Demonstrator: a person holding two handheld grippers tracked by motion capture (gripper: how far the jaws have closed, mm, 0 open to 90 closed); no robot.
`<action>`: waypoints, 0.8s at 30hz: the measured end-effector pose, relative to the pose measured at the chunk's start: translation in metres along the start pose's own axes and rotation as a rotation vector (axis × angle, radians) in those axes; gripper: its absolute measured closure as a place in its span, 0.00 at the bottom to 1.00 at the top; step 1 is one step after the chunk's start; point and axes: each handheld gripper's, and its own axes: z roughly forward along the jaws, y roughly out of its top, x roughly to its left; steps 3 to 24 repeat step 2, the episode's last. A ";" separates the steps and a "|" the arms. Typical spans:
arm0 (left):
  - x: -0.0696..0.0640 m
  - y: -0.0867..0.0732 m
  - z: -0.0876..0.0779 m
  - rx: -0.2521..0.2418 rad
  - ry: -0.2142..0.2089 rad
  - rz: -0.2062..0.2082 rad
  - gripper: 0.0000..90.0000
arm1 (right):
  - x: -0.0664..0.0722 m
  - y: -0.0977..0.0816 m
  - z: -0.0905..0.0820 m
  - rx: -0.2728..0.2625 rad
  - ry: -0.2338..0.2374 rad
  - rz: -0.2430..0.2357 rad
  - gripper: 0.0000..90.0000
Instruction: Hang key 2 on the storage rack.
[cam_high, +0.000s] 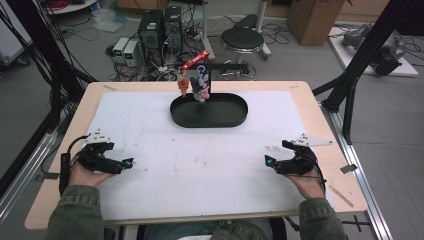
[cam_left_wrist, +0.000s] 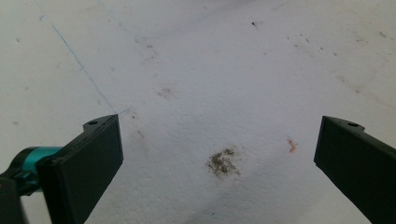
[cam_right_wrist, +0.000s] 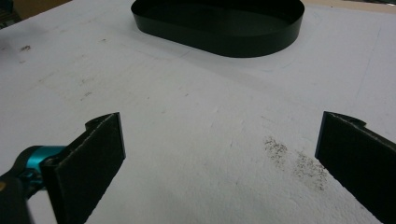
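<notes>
A mat (cam_high: 150, 125) is covering the table (cam_high: 320, 125), with an oval tray (cam_high: 209, 111) sitting on it at the far centre. 2 small figures (cam_high: 195, 85) are hanging at the tray's far rim. The left gripper (cam_high: 131, 163) and right gripper (cam_high: 268, 161) are resting near the front corners, well apart.

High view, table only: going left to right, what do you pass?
left gripper → orange figure charm → grey plush charm, both hanging at the far rim of the black oval tray → right gripper.
</notes>
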 end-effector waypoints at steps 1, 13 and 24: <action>0.000 -0.001 0.000 0.000 0.004 0.000 0.02 | 0.000 0.000 0.000 0.002 0.001 0.003 0.01; -0.001 -0.002 0.000 0.001 0.001 0.003 0.02 | 0.001 0.000 0.000 0.003 0.001 0.006 0.01; -0.001 -0.002 0.000 0.001 0.001 0.003 0.02 | 0.001 0.000 0.000 0.003 0.001 0.006 0.01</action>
